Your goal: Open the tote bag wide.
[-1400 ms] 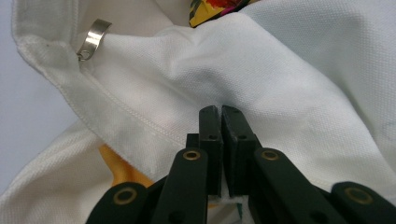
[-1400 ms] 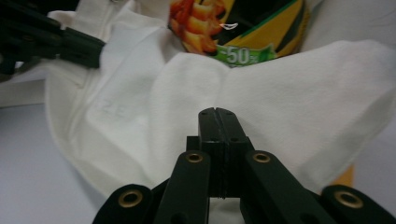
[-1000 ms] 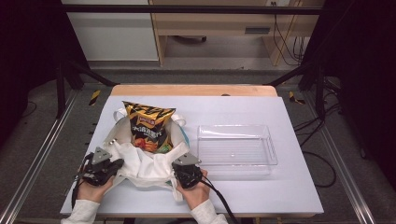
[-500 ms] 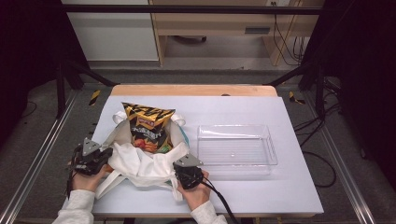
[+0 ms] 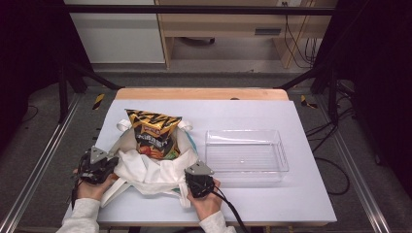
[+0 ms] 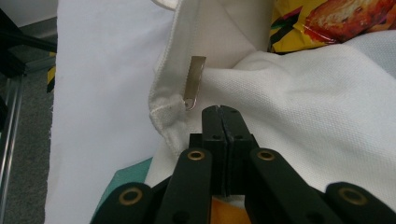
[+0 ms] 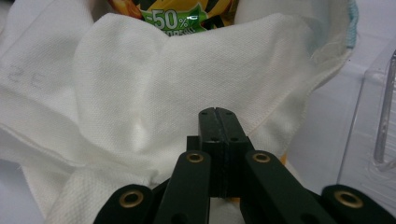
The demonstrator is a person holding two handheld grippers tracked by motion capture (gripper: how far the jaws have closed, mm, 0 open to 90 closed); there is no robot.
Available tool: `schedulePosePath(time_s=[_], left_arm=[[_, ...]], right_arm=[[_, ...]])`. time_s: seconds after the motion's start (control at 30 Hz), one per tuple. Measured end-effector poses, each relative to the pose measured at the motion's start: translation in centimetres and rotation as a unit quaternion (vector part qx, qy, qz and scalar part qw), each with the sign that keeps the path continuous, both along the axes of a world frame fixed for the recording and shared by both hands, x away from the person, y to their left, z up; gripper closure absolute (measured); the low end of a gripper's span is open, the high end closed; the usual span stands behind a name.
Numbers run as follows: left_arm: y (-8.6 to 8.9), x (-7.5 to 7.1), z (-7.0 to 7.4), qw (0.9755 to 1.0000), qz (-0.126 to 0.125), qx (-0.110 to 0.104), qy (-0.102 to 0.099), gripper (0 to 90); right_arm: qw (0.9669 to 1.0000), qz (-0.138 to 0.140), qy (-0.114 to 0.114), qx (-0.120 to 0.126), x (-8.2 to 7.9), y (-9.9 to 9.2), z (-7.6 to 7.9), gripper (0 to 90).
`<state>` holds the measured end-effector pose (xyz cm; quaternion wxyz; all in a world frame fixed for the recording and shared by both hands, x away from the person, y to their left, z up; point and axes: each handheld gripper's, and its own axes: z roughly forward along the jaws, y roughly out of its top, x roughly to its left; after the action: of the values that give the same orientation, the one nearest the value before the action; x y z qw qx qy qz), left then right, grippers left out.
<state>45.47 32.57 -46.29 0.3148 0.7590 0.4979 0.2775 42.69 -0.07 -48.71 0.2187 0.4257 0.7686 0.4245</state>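
A white cloth bag (image 5: 150,167) lies on the tabletop (image 5: 252,204) toward the person's left, its mouth turned toward the far edge, and a yellow snack packet (image 5: 153,133) is seen half inside that mouth with its top sticking out. Just to the right of the bag a clear plastic bin (image 5: 245,155) stands empty. The left tongs (image 6: 220,112) are closed flat, jaw against jaw, with the bag's cloth lying under and around the tips; whether a fold is actually pinched cannot be told, though a hemmed edge and a small metal clip (image 6: 194,81) are seen just beside them. The right tongs (image 7: 217,113) are closed as well, resting on the bag's near right side, and again no cloth can be made out between the jaws. The step in hand is judged to be the working of the bag around the packet (either drawing it off or pulling it on). For the next move, a firm hold on the cloth at both sides is called for, so that the fabric can be slid along the packet without it being dragged across the tabletop.
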Motion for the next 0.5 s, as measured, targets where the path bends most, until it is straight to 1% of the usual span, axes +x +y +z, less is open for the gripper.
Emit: schedulePosePath(time_s=[0.2, 0.37, 0.47, 0.5], left_arm=[[-0.15, 0.16, -0.24, 1.0, 0.0, 0.001, 0.004, 89.8], [-0.46, 0.23, -0.36, 0.9999, -0.002, 0.011, 0.004, 89.8], [-0.38, 0.18, -0.24, 1.0, -0.003, 0.007, 0.001, 89.4], [-0.27, 0.19, -0.14, 1.0, -0.006, 0.002, 0.002, 88.5]], right_arm=[[1.0, -0.001, 0.005, -0.002, 0.07, 0.08, -0.06, 90.0], [1.0, 0.001, 0.004, -0.004, 0.09, 0.08, -0.08, 90.0], [1.0, 0.002, 0.004, 0.0, 0.08, 0.04, -0.05, 90.0], [1.0, 0.003, 0.003, 0.0, 0.06, 0.01, -0.05, 90.0]])
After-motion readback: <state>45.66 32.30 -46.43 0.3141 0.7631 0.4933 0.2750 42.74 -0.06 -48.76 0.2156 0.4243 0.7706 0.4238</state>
